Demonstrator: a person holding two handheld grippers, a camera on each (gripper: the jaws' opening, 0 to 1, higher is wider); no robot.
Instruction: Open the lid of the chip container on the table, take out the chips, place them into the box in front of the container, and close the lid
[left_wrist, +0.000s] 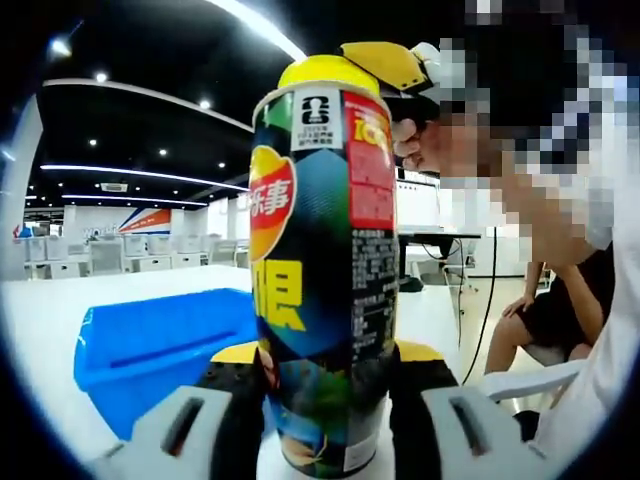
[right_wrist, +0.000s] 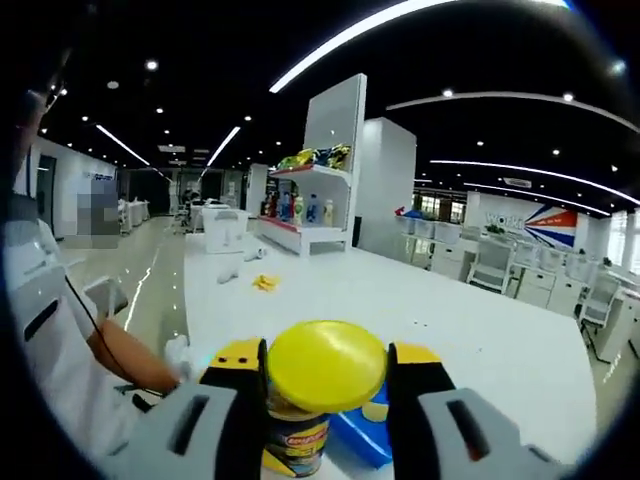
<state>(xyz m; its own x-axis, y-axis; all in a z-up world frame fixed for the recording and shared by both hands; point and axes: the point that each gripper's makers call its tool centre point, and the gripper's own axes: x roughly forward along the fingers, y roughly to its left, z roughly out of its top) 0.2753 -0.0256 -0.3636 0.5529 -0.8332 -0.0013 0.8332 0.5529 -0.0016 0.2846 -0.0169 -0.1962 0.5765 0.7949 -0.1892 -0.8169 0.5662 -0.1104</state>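
Note:
A tall dark chip can (left_wrist: 320, 250) with red and yellow labels stands upright on the white table (left_wrist: 40, 330), and my left gripper (left_wrist: 326, 358) is shut on its lower body. Its yellow lid (left_wrist: 318, 72) sits on top of the can. In the left gripper view a yellow pad of my right gripper (left_wrist: 388, 62) touches the lid's far side. In the right gripper view I look down on the lid (right_wrist: 325, 372) held between the jaws of my right gripper (right_wrist: 325, 358), with the can (right_wrist: 293, 442) below it. The blue box (left_wrist: 160, 345) lies open just left of the can.
The white table (right_wrist: 450, 320) stretches far back, with a small yellow object (right_wrist: 265, 283) lying on it. A shelf of goods (right_wrist: 312, 195) stands behind. A person's arm (right_wrist: 130, 365) rests at the table's edge. Another person sits on a chair (left_wrist: 545, 320).

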